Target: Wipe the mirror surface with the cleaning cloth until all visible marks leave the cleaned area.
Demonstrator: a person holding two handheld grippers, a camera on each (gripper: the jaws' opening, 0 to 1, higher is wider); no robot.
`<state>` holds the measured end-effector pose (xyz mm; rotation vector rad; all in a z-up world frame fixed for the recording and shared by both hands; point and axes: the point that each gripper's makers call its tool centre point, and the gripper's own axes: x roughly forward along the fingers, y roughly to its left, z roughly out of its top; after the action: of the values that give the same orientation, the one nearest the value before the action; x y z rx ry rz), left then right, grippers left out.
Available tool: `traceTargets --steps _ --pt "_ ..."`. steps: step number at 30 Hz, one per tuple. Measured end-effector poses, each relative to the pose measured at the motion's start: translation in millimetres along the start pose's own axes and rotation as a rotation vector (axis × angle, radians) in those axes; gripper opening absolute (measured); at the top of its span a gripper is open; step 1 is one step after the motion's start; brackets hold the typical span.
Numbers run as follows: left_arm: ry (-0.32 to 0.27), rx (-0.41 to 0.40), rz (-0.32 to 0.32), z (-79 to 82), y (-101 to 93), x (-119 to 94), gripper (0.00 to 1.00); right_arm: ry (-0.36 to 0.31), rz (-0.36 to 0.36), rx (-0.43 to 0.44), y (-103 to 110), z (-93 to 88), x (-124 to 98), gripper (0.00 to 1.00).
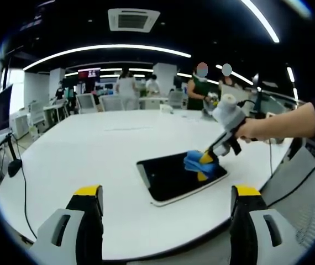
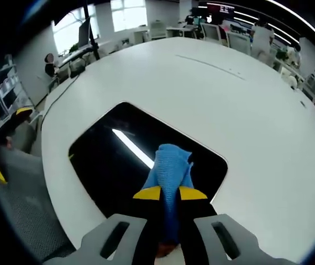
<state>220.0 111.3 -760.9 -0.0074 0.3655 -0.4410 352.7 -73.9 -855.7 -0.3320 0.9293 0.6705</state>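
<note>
right tongs [image 2: 170, 193] clench the blue cloth [image 2: 170, 165], pressing it onto the mirror [image 2: 102, 160] for wiping; left tongs [image 1: 168, 193] hang released.

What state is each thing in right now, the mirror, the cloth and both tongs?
Mirror: lying flat on the white table, reflecting a ceiling light.
Cleaning cloth: bunched, pressed onto the mirror, clamped in the right tongs.
Right tongs: shut on the cloth, over the mirror.
Left tongs: open, holding nothing, back from the mirror.
</note>
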Motion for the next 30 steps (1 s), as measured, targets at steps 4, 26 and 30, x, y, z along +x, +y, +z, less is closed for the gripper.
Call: traceTargets --steps 4,26,30 --pt "0.000 0.000 -0.001 -0.1 -0.3 -0.2 0.96 0.004 -0.011 -0.006 -3.6 -2.6 -1.8 0.05" --pt "-0.004 0.003 -0.001 0.5 -0.2 0.2 0.96 0.016 -0.040 0.038 -20.9 -13.1 -8.9 0.05" --pt "-0.004 0.003 -0.002 0.4 -0.4 0.3 0.96 0.014 -0.043 0.048 -21.5 -13.8 -9.8 0.05"
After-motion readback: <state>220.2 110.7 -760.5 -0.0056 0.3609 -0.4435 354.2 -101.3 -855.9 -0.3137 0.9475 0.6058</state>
